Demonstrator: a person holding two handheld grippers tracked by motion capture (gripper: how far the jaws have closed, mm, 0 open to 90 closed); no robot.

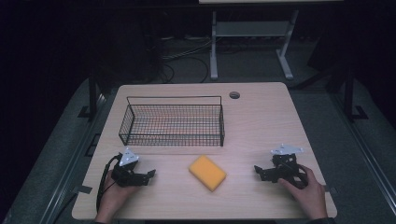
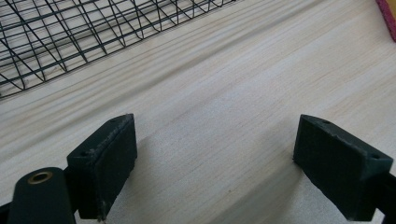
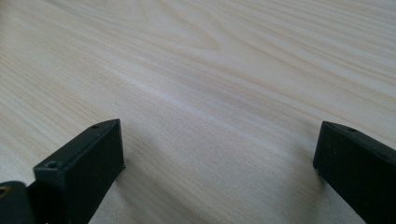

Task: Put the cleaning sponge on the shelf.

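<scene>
One yellow sponge [image 1: 208, 172] lies at table centre-front, between two grippers. Left gripper [image 1: 150, 174] at sponge's 9 o'clock, jaws wide apart, empty. Right gripper [image 1: 258, 171] at 3 o'clock, jaws wide, empty. One wire basket [image 1: 173, 122] at sponge's 11 o'clock.

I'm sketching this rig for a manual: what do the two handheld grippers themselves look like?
The left gripper and right gripper are both black, angular frames, each topped by a grey three-cornered plate. Each ends in two blocky black jaws with flat pads; small screw holes mark the pads, and a brass-coloured ring sits beside one. A black cable loops from the left one.
</scene>
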